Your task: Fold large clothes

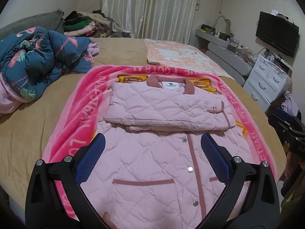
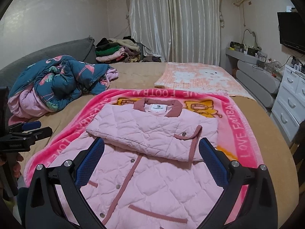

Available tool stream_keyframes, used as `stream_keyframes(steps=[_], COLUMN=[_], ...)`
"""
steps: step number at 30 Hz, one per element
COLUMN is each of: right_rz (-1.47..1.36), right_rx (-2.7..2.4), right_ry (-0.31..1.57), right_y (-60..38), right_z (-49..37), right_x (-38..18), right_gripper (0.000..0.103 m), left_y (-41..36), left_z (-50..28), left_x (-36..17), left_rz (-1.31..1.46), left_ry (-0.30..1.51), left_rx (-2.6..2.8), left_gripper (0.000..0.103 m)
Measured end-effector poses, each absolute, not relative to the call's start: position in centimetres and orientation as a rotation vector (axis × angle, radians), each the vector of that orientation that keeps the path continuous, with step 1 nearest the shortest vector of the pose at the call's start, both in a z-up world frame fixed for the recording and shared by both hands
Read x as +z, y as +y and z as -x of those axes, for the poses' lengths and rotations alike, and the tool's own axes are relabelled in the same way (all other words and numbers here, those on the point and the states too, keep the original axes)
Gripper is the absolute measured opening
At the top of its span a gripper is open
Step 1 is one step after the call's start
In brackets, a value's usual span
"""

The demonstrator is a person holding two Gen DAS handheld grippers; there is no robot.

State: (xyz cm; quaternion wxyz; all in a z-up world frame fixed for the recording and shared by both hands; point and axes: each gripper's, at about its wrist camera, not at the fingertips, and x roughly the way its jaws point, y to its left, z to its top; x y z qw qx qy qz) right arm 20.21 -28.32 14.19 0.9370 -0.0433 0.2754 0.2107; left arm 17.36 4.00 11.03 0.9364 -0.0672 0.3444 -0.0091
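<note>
On top of the bright pink fleece blanket with white lettering (image 1: 76, 118) lies the pale pink quilted jacket with dusty-rose trim (image 1: 152, 164), and I take that blanket as my landmark. The jacket's upper part is folded into a flat rectangle with the collar at the blanket's far side; its lower part with the snap buttons spreads toward the near edge. The hem is cut off at the bottom of both views behind my gripper frames, and whatever is tucked under the fold is hidden. The yellow cartoon print is mostly covered by the jacket, and the lettering is only partly readable.

My left gripper (image 1: 152, 158) hangs above the jacket's lower half, blue pads spread wide, gripping nothing. My right gripper (image 2: 151, 162) is likewise spread wide, its tips flanking the near edge of the folded rectangle; whether they touch the cloth I cannot tell.

Left of the blanket sits a crumpled dark blue flamingo-print quilt (image 1: 38, 61), close to its far-left corner. Beyond the far edge lies a peach-and-white patterned towel (image 2: 200, 80), just apart. Bare tan bedsheet (image 1: 24, 133) borders the blanket on the left and right.
</note>
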Motion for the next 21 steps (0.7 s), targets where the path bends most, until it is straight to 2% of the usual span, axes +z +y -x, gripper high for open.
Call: stream_keyframes(steps=[21], right_rz=[0.110], right_rx=[0.424], right_ry=[0.496], right_y=[-30.0], right_z=[-12.9], right_x=[13.4], right_gripper=[0.099], left_y=[4.2], left_z=[-10.7], left_x=[9.5], left_rz=[0.104], left_ry=[0.652], left_rx=[-0.046], left_gripper=[0.094])
